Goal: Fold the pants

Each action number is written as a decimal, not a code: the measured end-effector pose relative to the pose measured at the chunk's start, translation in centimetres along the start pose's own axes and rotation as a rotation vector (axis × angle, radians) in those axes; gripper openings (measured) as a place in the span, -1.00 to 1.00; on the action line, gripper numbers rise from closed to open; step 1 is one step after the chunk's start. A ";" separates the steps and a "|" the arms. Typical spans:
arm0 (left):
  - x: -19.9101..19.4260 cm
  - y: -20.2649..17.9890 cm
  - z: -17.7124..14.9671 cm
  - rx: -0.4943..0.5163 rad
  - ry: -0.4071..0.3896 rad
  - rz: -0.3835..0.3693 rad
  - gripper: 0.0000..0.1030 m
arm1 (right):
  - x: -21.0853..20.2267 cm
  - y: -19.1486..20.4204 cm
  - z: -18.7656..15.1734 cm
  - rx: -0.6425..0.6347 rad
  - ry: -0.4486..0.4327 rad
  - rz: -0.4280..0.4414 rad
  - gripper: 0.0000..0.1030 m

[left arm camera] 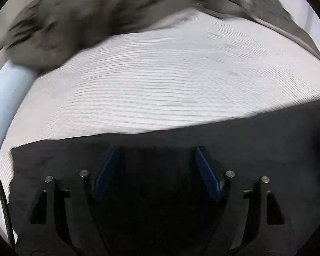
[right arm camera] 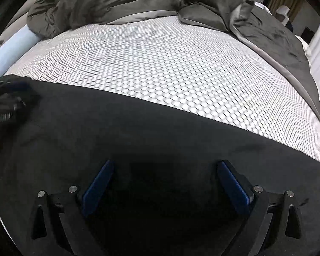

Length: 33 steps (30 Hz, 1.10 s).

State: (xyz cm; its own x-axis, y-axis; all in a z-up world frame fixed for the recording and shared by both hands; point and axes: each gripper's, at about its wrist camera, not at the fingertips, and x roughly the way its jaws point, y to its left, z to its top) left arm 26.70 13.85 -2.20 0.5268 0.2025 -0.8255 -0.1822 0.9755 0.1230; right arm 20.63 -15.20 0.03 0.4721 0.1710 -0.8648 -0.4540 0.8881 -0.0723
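Note:
The black pants (right arm camera: 138, 132) lie flat across the near part of a bed, their far edge running straight across the white honeycomb-patterned mattress (right arm camera: 160, 64). My right gripper (right arm camera: 165, 166) is open, its blue pads spread wide just above the pants. My left gripper (left arm camera: 156, 151) is open too, low over the pants (left arm camera: 245, 145) near their left end. The left wrist view is motion-blurred. The left gripper also shows at the left edge of the right wrist view (right arm camera: 8, 100), blurred.
A crumpled dark grey duvet (right arm camera: 138, 0) is bunched along the far side of the bed and trails down its right side (right arm camera: 288, 42). A pale blue pillow (right arm camera: 12, 49) lies at the far left. A white chair (right arm camera: 282, 12) stands in the room beyond.

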 end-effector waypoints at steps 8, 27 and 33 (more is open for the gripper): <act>-0.8 10.1 -1.5 -0.207 -0.011 -0.004 -0.78 | -0.2 -0.6 -0.4 0.002 -0.008 -0.020 0.93; -6.1 12.1 -8.1 -0.199 -0.039 0.039 -0.87 | -0.5 -1.7 -1.0 -0.002 -0.015 -0.026 0.93; -8.5 8.1 -10.8 -0.037 -0.058 -0.073 -0.26 | -1.1 -1.8 -1.2 -0.005 -0.031 -0.022 0.93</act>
State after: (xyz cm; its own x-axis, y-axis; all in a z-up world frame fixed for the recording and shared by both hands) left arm 11.75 19.11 -0.12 0.5872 0.1368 -0.7978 -0.1715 0.9843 0.0425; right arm 20.10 -17.51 0.50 0.5053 0.1650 -0.8470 -0.4469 0.8897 -0.0933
